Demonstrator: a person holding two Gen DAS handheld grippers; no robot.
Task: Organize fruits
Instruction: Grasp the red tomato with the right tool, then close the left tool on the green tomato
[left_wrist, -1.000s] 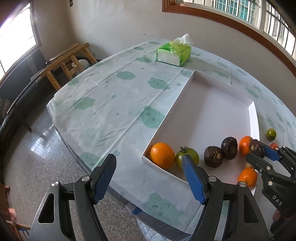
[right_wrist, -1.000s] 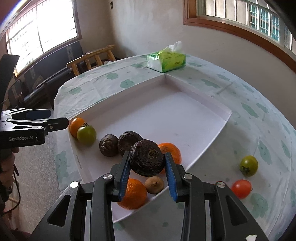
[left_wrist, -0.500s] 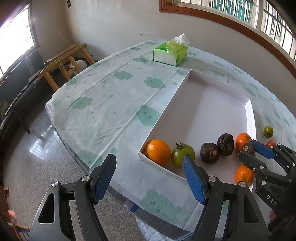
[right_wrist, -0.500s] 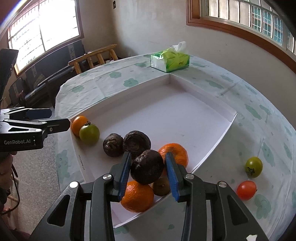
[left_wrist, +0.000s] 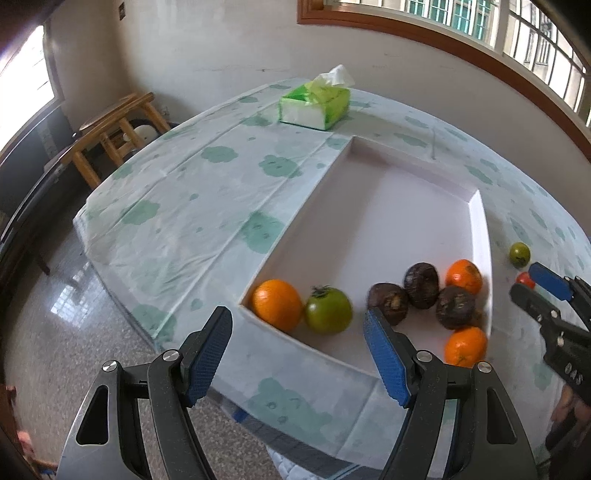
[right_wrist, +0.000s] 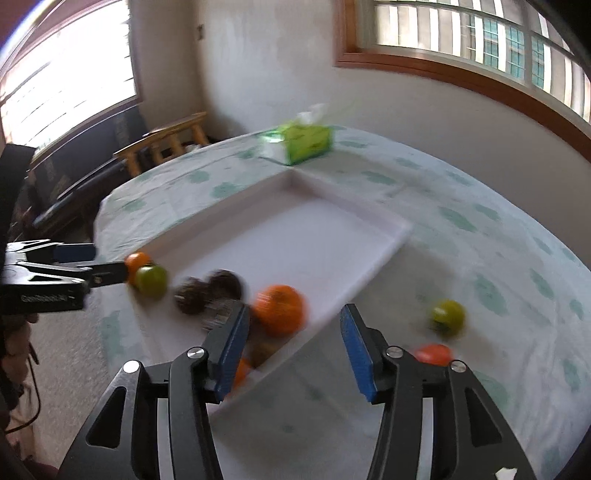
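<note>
Both jaws are wide apart and hold nothing: the left gripper (left_wrist: 297, 347) and the right gripper (right_wrist: 291, 345). The white tray (left_wrist: 369, 221) on the surface holds oranges (left_wrist: 277, 304), a green tomato (left_wrist: 328, 311) and three dark fruits (left_wrist: 421, 279) along its near edge. A red tomato (right_wrist: 433, 353) and another green one (right_wrist: 447, 315) lie beside its right edge. A tissue box (left_wrist: 314, 106) sits by the far edge.

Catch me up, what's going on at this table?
A person with a gripper in each hand is sorting fruit into a white tray. Both the left gripper and the right gripper are open and hold nothing. The tray holds three oranges, a green tomato and three dark fruits. A small green tomato and a red tomato lie on the tablecloth outside the tray, near the right gripper.
</note>
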